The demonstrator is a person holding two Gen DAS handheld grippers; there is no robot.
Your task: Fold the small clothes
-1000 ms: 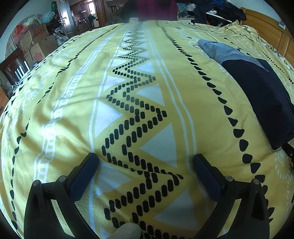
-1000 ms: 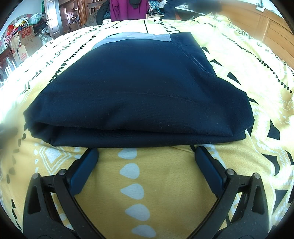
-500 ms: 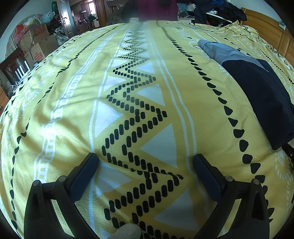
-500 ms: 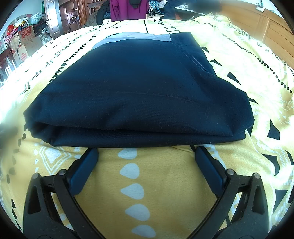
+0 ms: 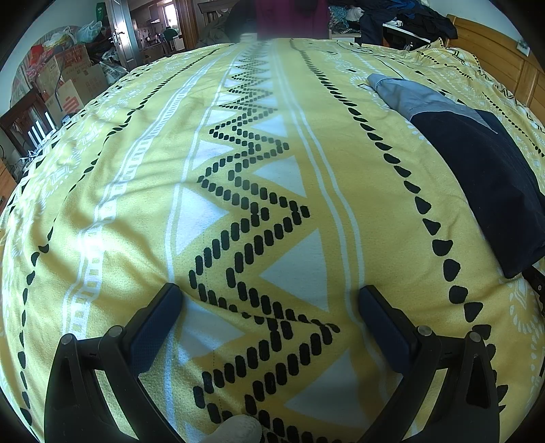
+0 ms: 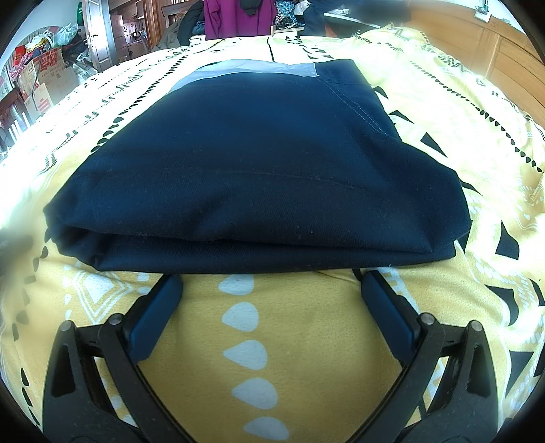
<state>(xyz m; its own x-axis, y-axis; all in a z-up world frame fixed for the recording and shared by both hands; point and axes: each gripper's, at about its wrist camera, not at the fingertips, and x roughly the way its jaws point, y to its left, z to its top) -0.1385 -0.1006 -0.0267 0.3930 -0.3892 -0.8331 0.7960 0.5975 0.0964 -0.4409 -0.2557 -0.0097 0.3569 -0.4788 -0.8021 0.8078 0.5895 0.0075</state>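
Note:
A dark navy garment [image 6: 259, 163] with a light grey band at its far end lies folded flat on the yellow patterned bedspread [image 6: 289, 323]. My right gripper [image 6: 270, 288] stands open just in front of the garment's near folded edge, nothing between its fingers. In the left wrist view the same garment [image 5: 487, 177] lies at the far right. My left gripper [image 5: 269, 300] is open over bare bedspread [image 5: 136, 204], well to the left of the garment. A fingertip in a pale glove [image 5: 238, 431] shows at the bottom edge.
Cardboard boxes and bags [image 5: 68, 78] stack beyond the bed's left side by a doorway. A wooden headboard [image 5: 494, 51] runs along the right. Clothes pile up past the far end [image 5: 402, 17], with a magenta garment [image 6: 238, 17] hanging there.

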